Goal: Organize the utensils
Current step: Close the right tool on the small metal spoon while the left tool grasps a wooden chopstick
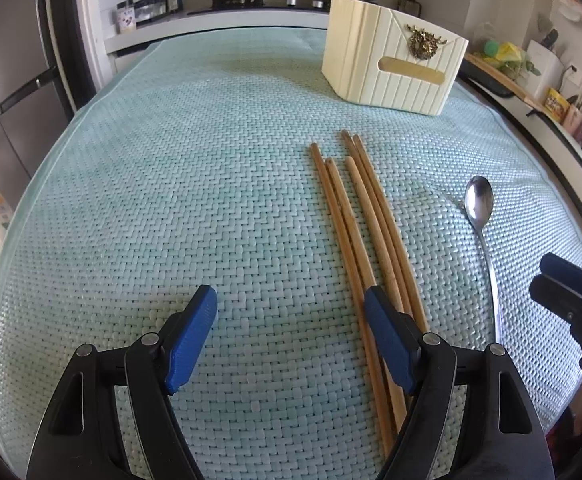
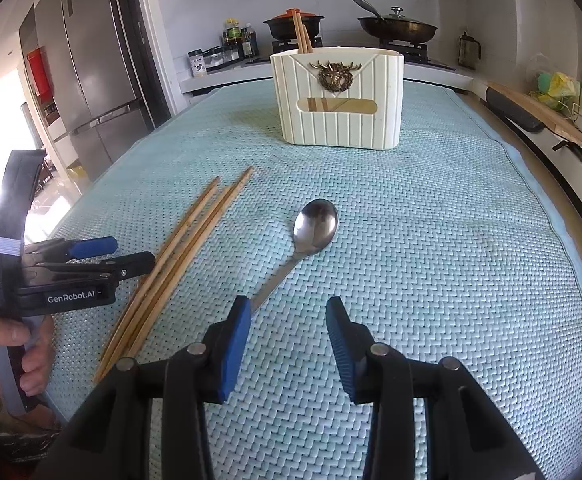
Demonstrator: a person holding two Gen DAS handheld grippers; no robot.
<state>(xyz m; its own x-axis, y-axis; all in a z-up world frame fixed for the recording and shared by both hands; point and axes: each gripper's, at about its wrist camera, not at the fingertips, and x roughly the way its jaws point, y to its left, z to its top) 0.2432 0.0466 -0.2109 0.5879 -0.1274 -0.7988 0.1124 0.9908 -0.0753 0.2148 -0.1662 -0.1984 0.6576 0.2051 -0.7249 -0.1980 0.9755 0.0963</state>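
Several wooden chopsticks (image 1: 355,220) lie side by side on the teal woven mat (image 1: 171,200), and the right wrist view shows these chopsticks (image 2: 183,256) too. My left gripper (image 1: 291,294) is open, its right finger over their near ends and its left finger over bare mat. A metal spoon (image 2: 317,224) lies bowl-up right of them, also seen as the spoon (image 1: 478,200). My right gripper (image 2: 287,304) is open just behind the spoon, whose handle runs under the left finger. A cream utensil holder (image 2: 339,100) stands at the far end with two chopsticks (image 2: 303,36) in it.
A hand (image 2: 11,344) holds the left gripper (image 2: 129,252) at the mat's left edge. The right gripper (image 1: 541,274) shows at the right. Behind the holder (image 1: 395,64) are a stove with pots (image 2: 293,24), bottles and a fridge (image 2: 91,80). A counter edge (image 2: 531,128) runs along the right.
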